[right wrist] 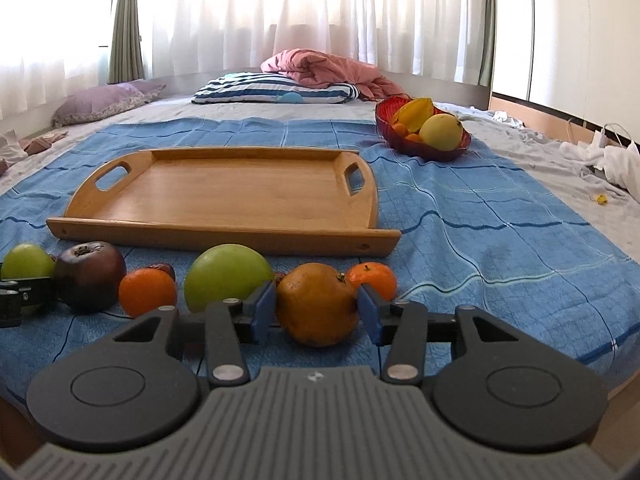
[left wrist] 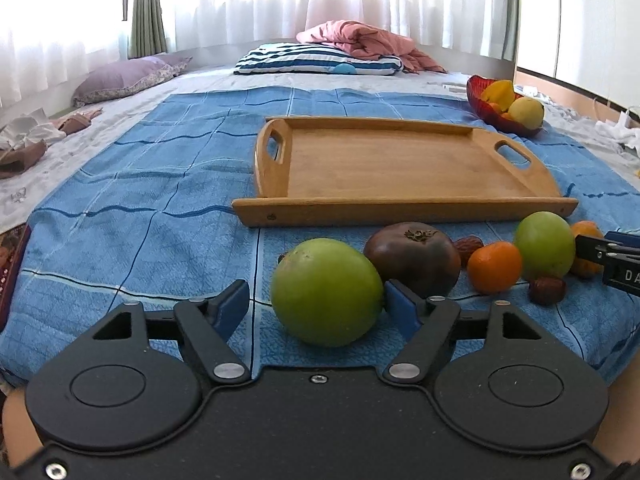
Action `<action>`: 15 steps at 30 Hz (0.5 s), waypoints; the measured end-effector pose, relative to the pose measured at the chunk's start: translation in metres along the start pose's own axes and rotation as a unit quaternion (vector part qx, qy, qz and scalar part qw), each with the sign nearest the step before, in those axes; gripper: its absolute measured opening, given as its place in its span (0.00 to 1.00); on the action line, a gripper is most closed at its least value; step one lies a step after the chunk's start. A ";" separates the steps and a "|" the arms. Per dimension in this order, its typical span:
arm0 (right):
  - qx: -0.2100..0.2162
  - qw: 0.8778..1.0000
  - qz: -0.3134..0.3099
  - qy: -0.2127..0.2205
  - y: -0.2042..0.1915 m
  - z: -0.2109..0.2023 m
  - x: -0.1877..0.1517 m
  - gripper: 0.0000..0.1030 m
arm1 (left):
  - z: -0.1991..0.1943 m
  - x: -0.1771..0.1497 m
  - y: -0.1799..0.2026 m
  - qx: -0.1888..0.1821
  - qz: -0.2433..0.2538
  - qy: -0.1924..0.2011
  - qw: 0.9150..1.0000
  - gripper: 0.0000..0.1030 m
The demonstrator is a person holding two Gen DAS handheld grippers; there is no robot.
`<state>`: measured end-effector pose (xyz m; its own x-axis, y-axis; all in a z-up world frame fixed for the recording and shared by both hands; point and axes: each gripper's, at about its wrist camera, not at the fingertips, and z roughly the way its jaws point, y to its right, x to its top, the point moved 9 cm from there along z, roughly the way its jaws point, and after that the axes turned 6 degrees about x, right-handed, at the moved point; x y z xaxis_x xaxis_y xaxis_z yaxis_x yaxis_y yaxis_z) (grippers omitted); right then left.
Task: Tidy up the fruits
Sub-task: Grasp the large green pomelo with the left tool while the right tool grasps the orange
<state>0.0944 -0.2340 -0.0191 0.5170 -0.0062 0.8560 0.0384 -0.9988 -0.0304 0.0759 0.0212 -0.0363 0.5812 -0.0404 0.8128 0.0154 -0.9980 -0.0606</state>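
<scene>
On the blue blanket a row of fruit lies in front of the wooden tray [left wrist: 400, 212]. My left gripper [left wrist: 316, 304] is open around a large green fruit [left wrist: 326, 292]. Its right pad touches the fruit and its left pad stands apart. Beside it lie a dark purple fruit [left wrist: 412, 258], a small orange [left wrist: 494, 266] and a second green fruit [left wrist: 544, 244]. My right gripper [right wrist: 318, 312] is shut on an orange-brown fruit [right wrist: 316, 304] that rests on the blanket, with a blue pad against each side. A mandarin [right wrist: 374, 276] sits just behind it.
A red glass bowl [right wrist: 384, 120] with yellow and orange fruit stands at the far right of the blanket. Two small brown dates [left wrist: 546, 290] lie among the fruit. Pillows and a pink quilt lie at the bed's far end, and clothes at both sides.
</scene>
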 end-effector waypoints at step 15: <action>0.004 0.999 0.033 -0.028 0.004 0.007 -0.007 0.66 | -0.001 0.001 0.000 -0.021 -0.029 -0.009 0.999 0.57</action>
<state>0.0972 -0.2373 -0.0291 0.5664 -0.0697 0.8212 0.0086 -0.9959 -0.0904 0.0762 0.0210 -0.0348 0.5956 0.0176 0.8031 0.0154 -0.9998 0.0105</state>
